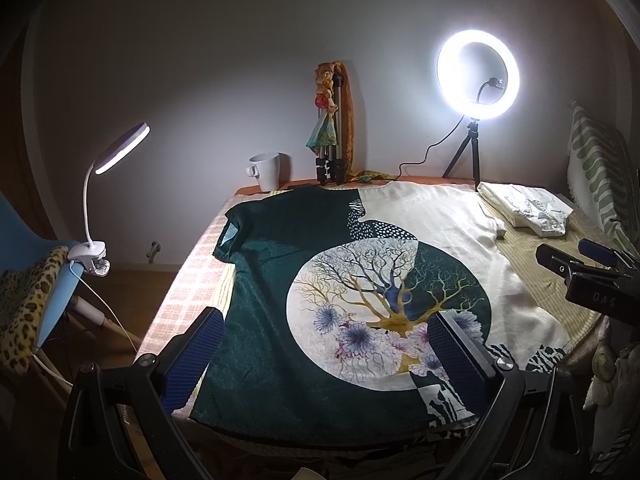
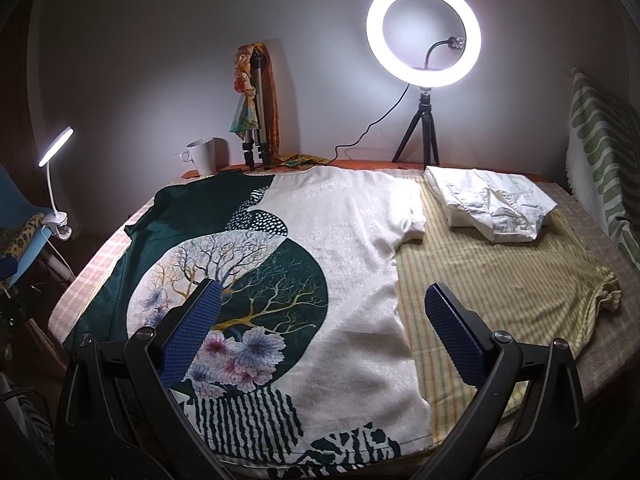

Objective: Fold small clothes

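While the shirt [image 1: 320, 280] lies flat and unfolded on the table [image 2: 540, 280], hem toward us, we see it half dark green, half cream, with a round tree-and-flower print. Folded white clothes [image 2: 492, 208] sit at the far right corner. Left gripper [image 1: 324, 344] is spread wide over the hem, holding nothing. Right gripper [image 2: 320, 328] is equally wide, empty, above the shirt's right edge.

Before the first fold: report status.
Left gripper and right gripper open, empty. T-shirt flat, unfolded. Folded white garment lies beside its sleeve, apart.
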`<state>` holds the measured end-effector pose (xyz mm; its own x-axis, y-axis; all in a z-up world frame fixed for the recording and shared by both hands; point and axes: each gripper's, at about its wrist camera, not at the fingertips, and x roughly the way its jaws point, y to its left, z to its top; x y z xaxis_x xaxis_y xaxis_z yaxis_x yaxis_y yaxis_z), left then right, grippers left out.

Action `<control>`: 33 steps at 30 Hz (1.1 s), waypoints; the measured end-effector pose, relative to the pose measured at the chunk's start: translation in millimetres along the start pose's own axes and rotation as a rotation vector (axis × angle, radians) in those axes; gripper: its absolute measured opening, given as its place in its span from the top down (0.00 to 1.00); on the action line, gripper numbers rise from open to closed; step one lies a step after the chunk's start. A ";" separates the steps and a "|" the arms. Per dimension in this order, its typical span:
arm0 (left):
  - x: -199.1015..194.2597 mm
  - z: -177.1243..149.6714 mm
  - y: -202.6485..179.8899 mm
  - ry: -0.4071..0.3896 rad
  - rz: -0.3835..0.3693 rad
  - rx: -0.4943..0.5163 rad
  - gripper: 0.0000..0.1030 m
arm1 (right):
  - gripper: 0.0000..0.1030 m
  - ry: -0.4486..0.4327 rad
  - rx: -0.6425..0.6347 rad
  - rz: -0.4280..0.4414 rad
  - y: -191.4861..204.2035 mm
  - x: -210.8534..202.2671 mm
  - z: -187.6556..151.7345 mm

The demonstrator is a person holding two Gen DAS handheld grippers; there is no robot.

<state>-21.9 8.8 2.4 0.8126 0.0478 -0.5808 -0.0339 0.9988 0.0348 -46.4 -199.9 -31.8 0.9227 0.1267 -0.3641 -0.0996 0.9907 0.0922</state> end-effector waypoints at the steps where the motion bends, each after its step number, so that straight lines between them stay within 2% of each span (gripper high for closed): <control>1: 2.6 -0.7 1.6 0.005 0.002 -0.002 0.00 | 0.00 -0.007 0.000 0.007 1.7 1.6 0.7; 7: 16.9 -10.3 23.9 0.020 0.012 -0.034 0.00 | 0.00 0.031 -0.030 0.040 13.4 17.8 9.4; 8: 19.1 -13.0 29.2 0.015 0.012 -0.042 0.00 | 0.00 0.006 -0.045 0.044 17.2 20.6 11.8; 11: 25.7 -22.1 49.0 0.018 -0.005 -0.091 0.02 | 0.00 0.002 -0.068 0.081 31.9 30.1 20.9; 14: 30.0 -30.5 71.9 0.034 -0.020 -0.156 0.06 | 0.00 0.023 -0.070 0.140 48.4 41.7 32.4; 20: 39.5 -54.6 115.8 0.060 0.009 -0.258 0.14 | 0.00 0.020 -0.068 0.280 90.6 77.1 71.2; 24: 56.6 -73.3 135.6 0.128 -0.058 -0.342 0.27 | 0.00 0.047 -0.093 0.343 121.4 102.4 95.6; 29: 77.4 -83.0 139.4 0.182 -0.055 -0.324 0.34 | 0.00 0.107 -0.119 0.409 159.6 140.4 117.9; 33: 89.3 -84.7 141.9 0.203 -0.063 -0.332 0.39 | 0.05 0.149 -0.135 0.458 188.9 170.5 131.9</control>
<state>-3.4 155.5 -113.4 0.6884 -0.0467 -0.7238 -0.2009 0.9466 -0.2522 141.2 2.4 45.8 0.7106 0.5461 -0.4437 -0.5387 0.8279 0.1562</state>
